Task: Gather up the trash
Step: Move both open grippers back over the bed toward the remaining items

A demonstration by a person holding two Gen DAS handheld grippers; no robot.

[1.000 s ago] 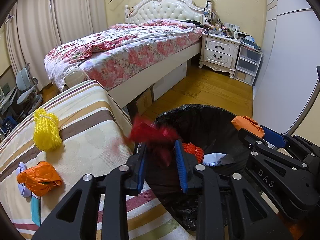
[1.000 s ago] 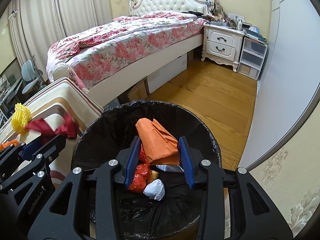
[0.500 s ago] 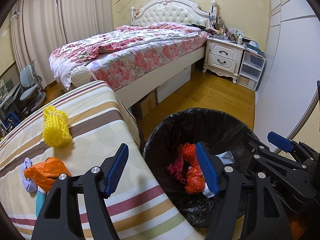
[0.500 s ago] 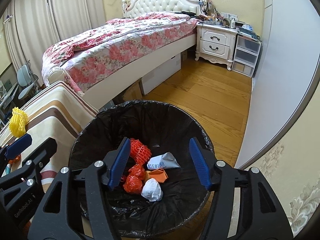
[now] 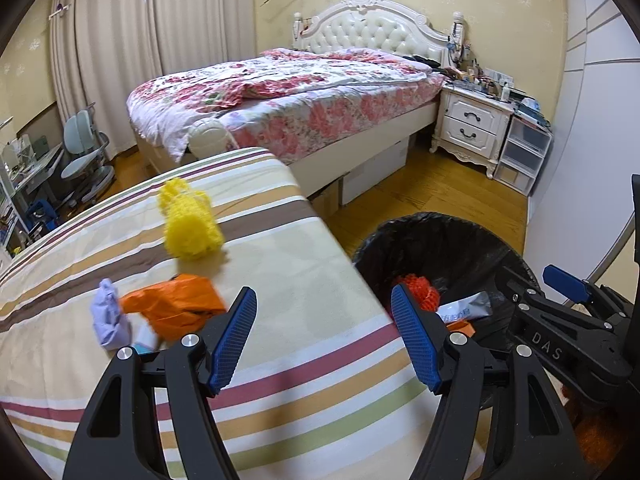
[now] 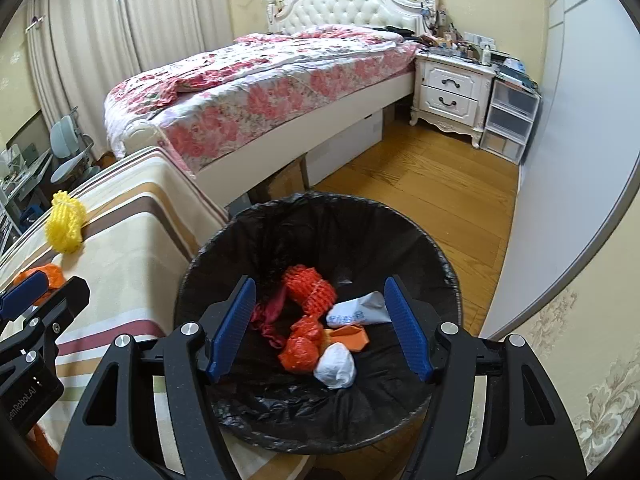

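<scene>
Ahead and left of the released left claw [image 5: 323, 340], the crumpled orange bag [image 5: 176, 312] lies on the striped surface [image 5: 320, 392], while the empty, released right claw [image 6: 320, 328] hovers over the bin [image 6: 448, 276].

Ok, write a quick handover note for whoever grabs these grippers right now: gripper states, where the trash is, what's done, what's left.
Left gripper: open, empty, above the striped cloth.
Right gripper: open, empty, over the trash bin.
Done: in the bin are an orange mesh net, red and orange bags, a silver packet and a white wad.
Left: on the cloth, the yellow mesh net, the orange plastic bag and the lilac scrap, with something light blue partly hidden beside it.
</scene>
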